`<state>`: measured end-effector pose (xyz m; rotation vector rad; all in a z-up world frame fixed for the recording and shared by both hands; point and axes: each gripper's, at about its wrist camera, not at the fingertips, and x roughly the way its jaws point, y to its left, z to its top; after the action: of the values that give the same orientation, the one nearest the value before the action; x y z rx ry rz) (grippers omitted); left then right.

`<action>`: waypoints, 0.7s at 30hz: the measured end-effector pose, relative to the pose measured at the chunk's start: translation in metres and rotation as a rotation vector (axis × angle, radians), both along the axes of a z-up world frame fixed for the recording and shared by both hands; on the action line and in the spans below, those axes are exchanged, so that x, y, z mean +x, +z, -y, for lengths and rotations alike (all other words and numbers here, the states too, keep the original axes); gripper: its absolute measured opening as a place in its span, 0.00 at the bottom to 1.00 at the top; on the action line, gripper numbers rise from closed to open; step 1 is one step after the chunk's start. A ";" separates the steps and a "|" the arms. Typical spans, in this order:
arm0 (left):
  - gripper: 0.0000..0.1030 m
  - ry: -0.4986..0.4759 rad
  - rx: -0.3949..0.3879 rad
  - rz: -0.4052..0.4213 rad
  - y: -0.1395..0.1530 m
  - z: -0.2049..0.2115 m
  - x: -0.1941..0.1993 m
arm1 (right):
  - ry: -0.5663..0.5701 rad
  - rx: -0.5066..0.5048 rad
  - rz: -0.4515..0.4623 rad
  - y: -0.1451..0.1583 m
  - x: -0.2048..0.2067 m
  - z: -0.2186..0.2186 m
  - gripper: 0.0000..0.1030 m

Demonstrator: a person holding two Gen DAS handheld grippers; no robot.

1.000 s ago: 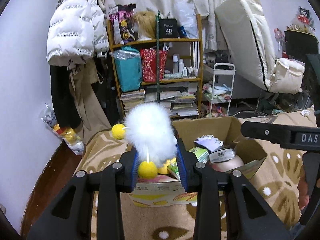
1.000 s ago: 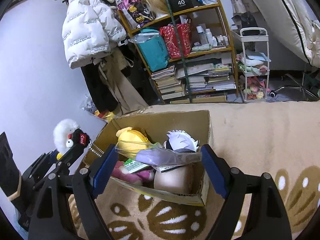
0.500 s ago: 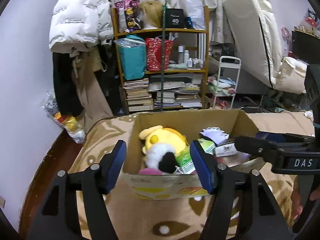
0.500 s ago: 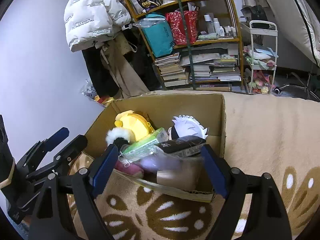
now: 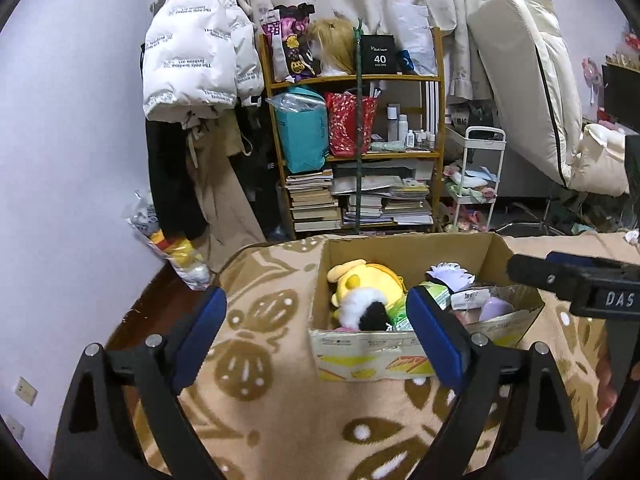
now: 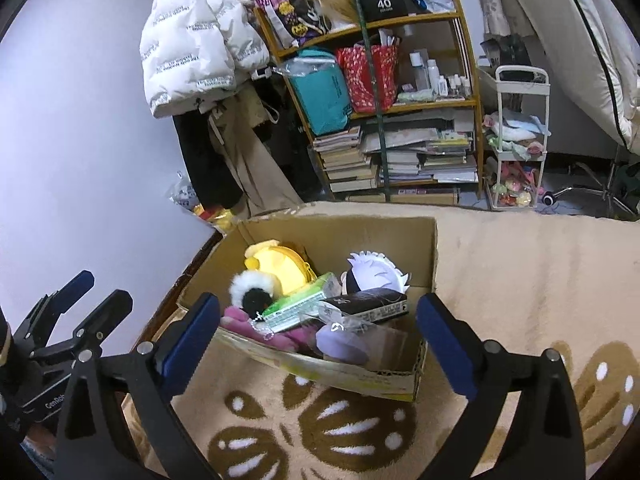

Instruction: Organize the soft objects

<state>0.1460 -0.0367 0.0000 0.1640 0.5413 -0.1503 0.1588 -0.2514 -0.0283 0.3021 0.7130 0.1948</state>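
Note:
A cardboard box [image 5: 400, 360] stands on the patterned blanket, holding soft toys. The white and black fluffy toy [image 5: 366, 308] lies in it against a yellow plush [image 5: 370, 278]. My left gripper [image 5: 316, 336] hangs in front of the box, its jaws opening, with nothing between the pads. The right wrist view shows the same box [image 6: 424, 248], the fluffy toy [image 6: 250, 288], a white spiky plush [image 6: 376, 272], a green pack [image 6: 300, 304] and a purple bagged item [image 6: 340, 340]. My right gripper [image 6: 318, 340] sits just before the box's near wall, jaws opening and gripping nothing.
Behind the box rises a wooden shelf [image 5: 356, 152] full of books and bags, with coats [image 5: 192, 60] hanging left of it. A white trolley [image 6: 520, 140] and a mattress [image 5: 532, 92] stand to the right. The left gripper [image 6: 102, 290] shows at the left edge.
The left gripper let go of the fluffy toy, which now lies in the box, then drew back with jaws spreading. The bagged purple item sank from between the right jaws into the box.

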 end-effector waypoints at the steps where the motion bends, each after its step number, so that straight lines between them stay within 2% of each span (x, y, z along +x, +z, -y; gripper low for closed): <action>1: 0.90 0.000 -0.001 -0.003 0.003 -0.002 -0.004 | -0.001 -0.005 0.003 0.003 -0.003 0.000 1.00; 3: 0.92 0.000 -0.007 -0.004 0.008 -0.004 -0.010 | -0.010 -0.025 0.009 0.009 -0.011 0.001 1.00; 13: 0.93 0.041 -0.040 -0.008 0.033 -0.022 -0.052 | -0.039 -0.058 0.059 0.041 -0.051 0.007 1.00; 21: 0.93 0.053 -0.075 -0.004 0.036 -0.034 -0.076 | -0.093 -0.105 0.111 0.063 -0.091 0.021 1.00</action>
<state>0.0704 -0.0026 0.0359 0.0758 0.5428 -0.1194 0.0682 -0.2728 0.0346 0.2222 0.5962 0.0849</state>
